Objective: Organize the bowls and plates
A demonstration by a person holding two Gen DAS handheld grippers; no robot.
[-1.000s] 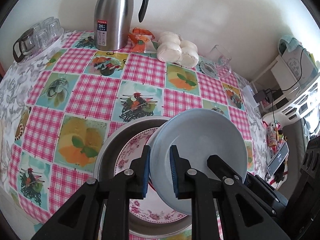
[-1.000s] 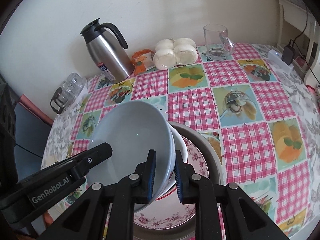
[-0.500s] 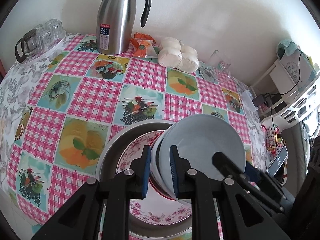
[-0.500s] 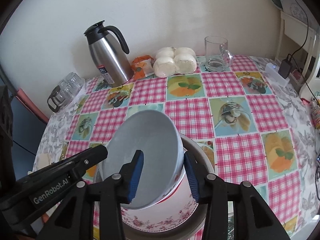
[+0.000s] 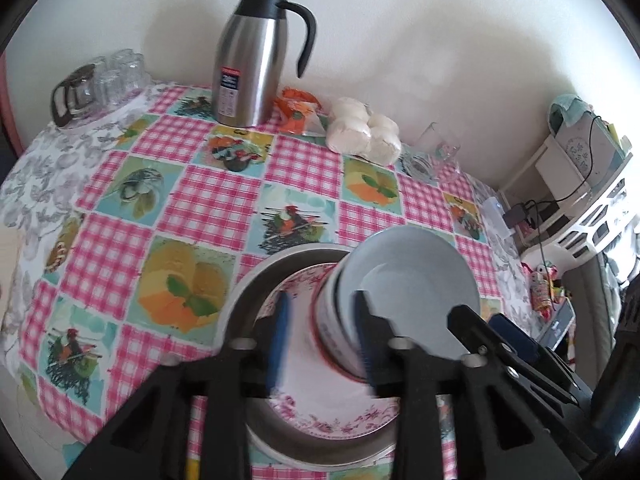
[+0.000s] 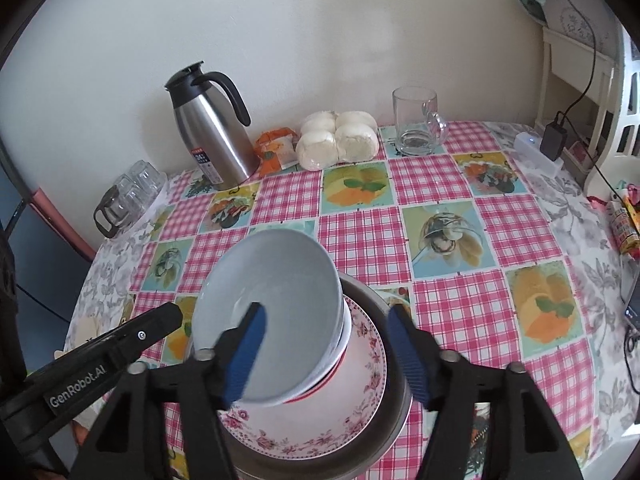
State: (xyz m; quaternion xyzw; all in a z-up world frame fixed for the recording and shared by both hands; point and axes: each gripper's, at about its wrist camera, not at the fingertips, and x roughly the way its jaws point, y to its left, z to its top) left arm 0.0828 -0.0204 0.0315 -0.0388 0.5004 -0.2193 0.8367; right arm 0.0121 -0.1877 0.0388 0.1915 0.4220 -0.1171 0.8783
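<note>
2 bowls sit nested on a flowered plate (image 6: 362,416), the pale blue bowl (image 6: 276,312) inside a white bowl (image 6: 345,342) with a red band, and the plate lies in a metal pan (image 6: 394,408) near the front edge of the desk (image 6: 440,184) with its checked cloth.

At the far left stand some upturned glasses (image 6: 132,196) beside a small glass pot. Next comes a steel jug (image 6: 212,136) with a black handle, then an orange packet (image 6: 276,148), a bag of white buns (image 6: 340,140) and a glass mug (image 6: 416,124) against the wall.

The left tongs (image 5: 320,336) have just been opening; their blue pads stand apart on either side of the near rims of the bowls, and the picture is blurred there, so contact is hard to judge, though gaps show on both sides. The right tongs (image 6: 324,356) have just been opening too: 1 pad hangs inside the blue bowl, the other outside over the plate's rim, neither pressing on the bowls. In the right view, the left tool's black arm reaches in from the left edge beside the bowls.
</note>
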